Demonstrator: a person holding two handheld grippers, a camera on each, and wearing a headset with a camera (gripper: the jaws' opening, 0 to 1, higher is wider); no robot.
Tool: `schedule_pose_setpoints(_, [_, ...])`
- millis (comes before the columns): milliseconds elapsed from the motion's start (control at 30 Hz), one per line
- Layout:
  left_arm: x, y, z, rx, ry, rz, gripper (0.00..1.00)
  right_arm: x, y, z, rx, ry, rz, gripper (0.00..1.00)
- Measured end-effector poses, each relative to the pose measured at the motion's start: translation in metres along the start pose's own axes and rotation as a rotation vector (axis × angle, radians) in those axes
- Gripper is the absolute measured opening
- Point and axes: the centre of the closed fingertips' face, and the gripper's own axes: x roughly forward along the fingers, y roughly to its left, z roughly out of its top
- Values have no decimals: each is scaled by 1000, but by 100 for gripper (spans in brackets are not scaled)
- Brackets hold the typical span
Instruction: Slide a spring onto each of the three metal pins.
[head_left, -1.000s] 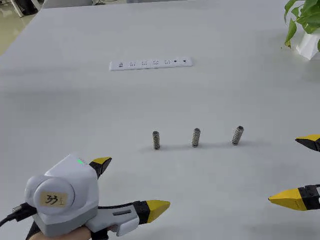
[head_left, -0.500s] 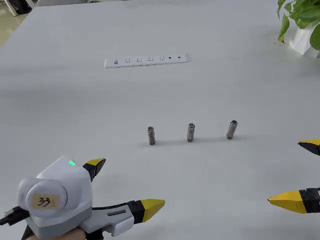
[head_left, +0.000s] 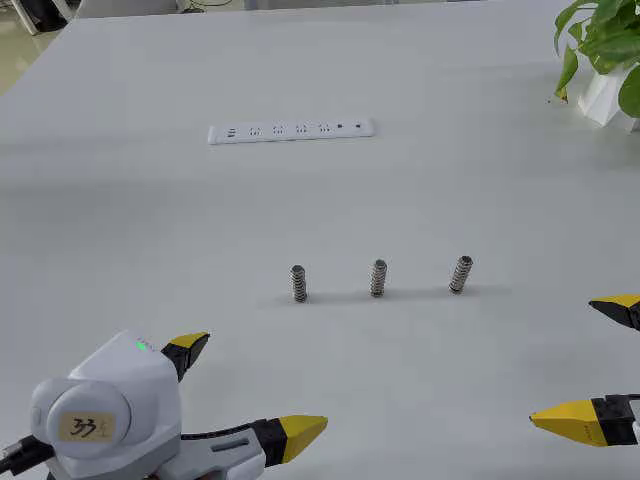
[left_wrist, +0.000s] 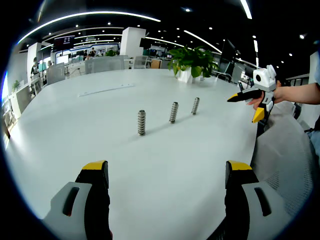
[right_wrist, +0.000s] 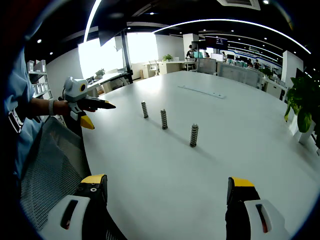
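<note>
Three springs stand upright in a row on the grey table, each around a pin: the left spring (head_left: 298, 283) (left_wrist: 141, 122) (right_wrist: 144, 109), the middle spring (head_left: 378, 278) (left_wrist: 173, 112) (right_wrist: 163, 119) and the right spring (head_left: 460, 274) (left_wrist: 195, 105) (right_wrist: 193, 135). My left gripper (head_left: 246, 392) (left_wrist: 167, 175) is open at the near left, well short of the springs, with nothing between its yellow tips. My right gripper (head_left: 600, 362) (right_wrist: 167, 186) is open at the near right edge, also holding nothing.
A white power strip (head_left: 291, 130) lies flat beyond the springs. A potted plant (head_left: 603, 50) in a white pot stands at the far right corner. Bare table (head_left: 420, 380) lies between the grippers and the springs. A mesh chair (right_wrist: 45, 165) sits by the table's edge.
The head camera has shifted, so the springs sit a little lower in view. Both grippers have dropped slightly toward the bottom edge and stayed open.
</note>
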Motion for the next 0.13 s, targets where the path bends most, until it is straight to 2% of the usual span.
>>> schedule_pose_setpoints(133, [-1,2,1,0,-3,3,96,3,3,0,-6,11,8,99])
